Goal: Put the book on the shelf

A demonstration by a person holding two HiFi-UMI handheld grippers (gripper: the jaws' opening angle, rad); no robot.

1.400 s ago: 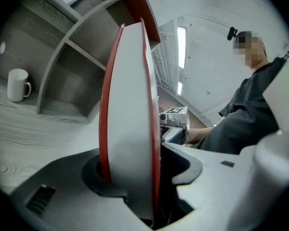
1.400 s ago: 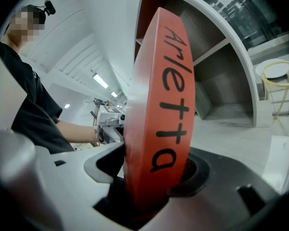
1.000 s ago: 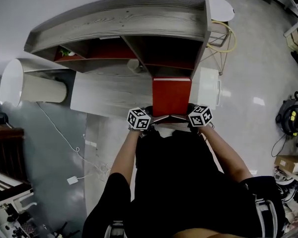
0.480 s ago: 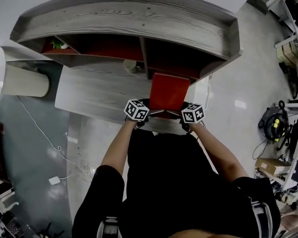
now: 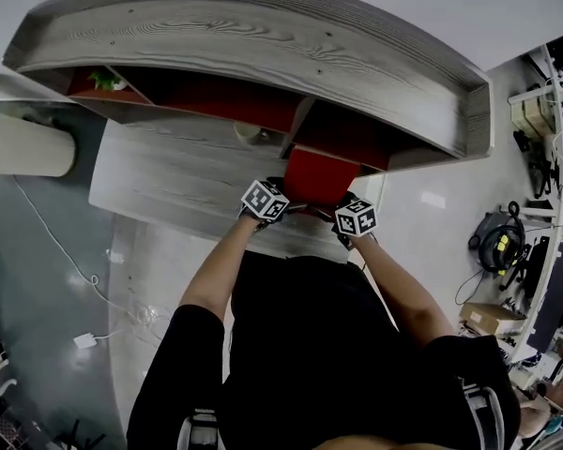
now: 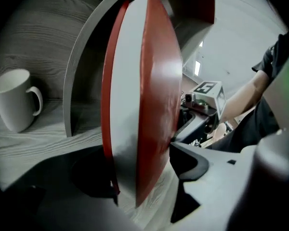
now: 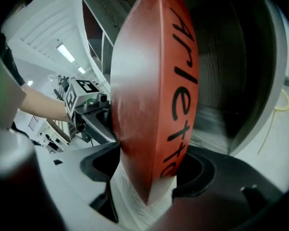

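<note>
Nearest the person, both tools are working the near end of the red book (image 5: 317,176). The book is standing upright on the pale counter (image 5: 169,181), and its far end is entering the right compartment (image 5: 352,143) of the shelf (image 5: 263,36).

The left hand-held gripper (image 6: 140,170) is sitting astride the white page edge. Its jaws have just been opening and are spread wide with the book between them, the right jaw only brushing the cover. It is probably letting go so that the book can slide in.

The right hand-held gripper (image 7: 149,160) is pinching the book's lettered edge, most likely keeping it upright and supplying the push.

Farther in, left of the grey divider (image 6: 74,81), a white mug (image 6: 13,100) is standing in the neighbouring bay, out of the book's path.
</note>
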